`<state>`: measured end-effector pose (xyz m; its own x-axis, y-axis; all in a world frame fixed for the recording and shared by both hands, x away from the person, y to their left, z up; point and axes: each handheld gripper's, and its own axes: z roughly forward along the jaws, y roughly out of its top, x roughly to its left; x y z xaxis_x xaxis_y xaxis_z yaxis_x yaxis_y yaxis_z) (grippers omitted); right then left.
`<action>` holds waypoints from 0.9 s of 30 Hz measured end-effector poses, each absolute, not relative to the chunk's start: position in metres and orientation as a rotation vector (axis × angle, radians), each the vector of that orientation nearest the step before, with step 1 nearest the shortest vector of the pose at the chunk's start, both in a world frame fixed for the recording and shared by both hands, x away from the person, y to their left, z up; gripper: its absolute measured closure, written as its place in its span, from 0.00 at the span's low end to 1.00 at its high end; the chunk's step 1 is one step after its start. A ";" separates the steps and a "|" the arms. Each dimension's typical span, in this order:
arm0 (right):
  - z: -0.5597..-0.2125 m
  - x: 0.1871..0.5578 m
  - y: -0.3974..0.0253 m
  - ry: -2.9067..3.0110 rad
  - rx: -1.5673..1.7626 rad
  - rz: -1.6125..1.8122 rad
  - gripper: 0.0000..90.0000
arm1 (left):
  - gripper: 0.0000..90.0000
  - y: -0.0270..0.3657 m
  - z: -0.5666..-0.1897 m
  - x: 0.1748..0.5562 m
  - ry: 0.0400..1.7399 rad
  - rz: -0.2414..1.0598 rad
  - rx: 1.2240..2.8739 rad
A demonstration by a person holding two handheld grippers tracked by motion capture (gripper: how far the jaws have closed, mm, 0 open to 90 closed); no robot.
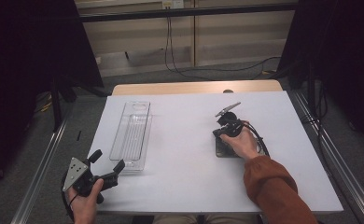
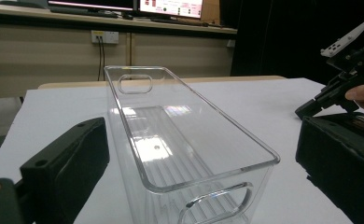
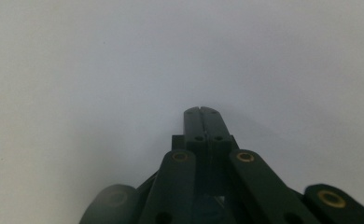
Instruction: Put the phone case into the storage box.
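A long clear plastic bin (image 1: 132, 134) lies empty on the white table (image 1: 185, 177), left of centre, with a handle cut-out at each end. My left gripper (image 1: 109, 159) is held at the table's near left corner, open, its jaws apart and pointing at the bin's near end. In the left gripper view the bin (image 2: 171, 135) stands between the two jaws of the left gripper (image 2: 201, 177). My right gripper (image 1: 216, 134) points down at the table right of centre. Its jaws are pressed together with nothing between them, as the right gripper (image 3: 201, 112) shows against the white surface.
A dark flat rectangular object (image 1: 223, 151) lies under the right hand; the left gripper view has it (image 2: 360, 122) behind the right gripper (image 2: 311, 108). A wooden strip (image 1: 196, 87) edges the table's far side. Metal rails run along both sides.
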<state>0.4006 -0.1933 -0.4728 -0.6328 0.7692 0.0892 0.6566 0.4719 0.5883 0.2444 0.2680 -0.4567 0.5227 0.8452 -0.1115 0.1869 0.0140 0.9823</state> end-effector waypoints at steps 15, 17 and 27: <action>-0.473 0.384 -0.192 2.564 1.209 0.903 1.00 | 0.03 0.268 -0.457 0.245 0.933 0.651 1.501; -0.473 0.382 -0.192 2.565 1.210 0.904 1.00 | 0.03 0.268 -0.457 0.244 0.932 0.652 1.500; -0.471 0.369 -0.193 2.593 1.194 0.898 1.00 | 0.03 0.268 -0.457 0.244 0.932 0.651 1.501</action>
